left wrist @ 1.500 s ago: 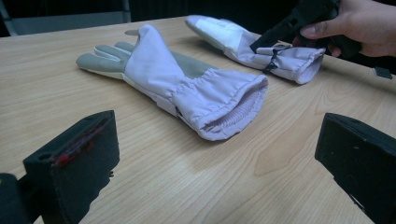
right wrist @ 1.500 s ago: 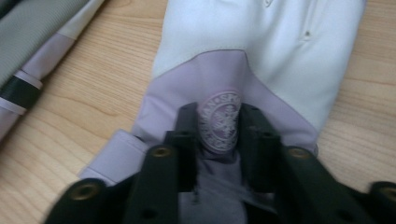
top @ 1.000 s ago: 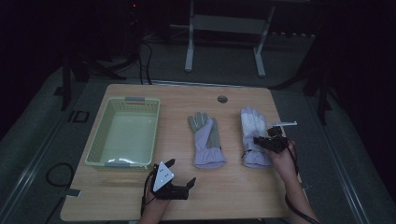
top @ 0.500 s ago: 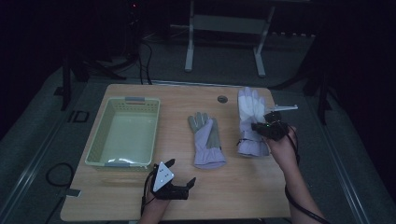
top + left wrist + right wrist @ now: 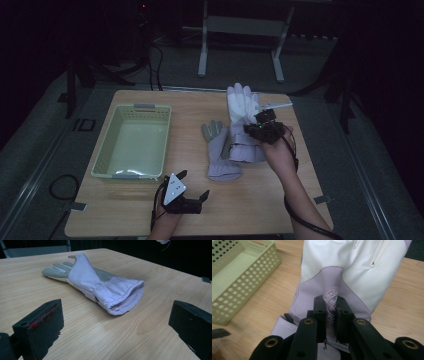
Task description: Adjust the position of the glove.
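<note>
The right gripper (image 5: 264, 129) has its jaws pressed together on a fold of the white glove (image 5: 243, 120), pinching it at the printed emblem near the cuff (the right gripper view shows the fabric caught between the two pads). The glove hangs lifted off the wooden table (image 5: 260, 200), over its far right part, beside the second glove (image 5: 220, 150), which lies flat near the middle. The green basket (image 5: 131, 142) on the left holds nothing, so judging by this, the pick-up is done while carrying the glove across and dropping it in, then fetching the second glove, is left. Compared with a second ago, the held glove has risen and shifted toward the far edge. The left gripper (image 5: 192, 192) rests at the near edge, jaws spread, where it was.
</note>
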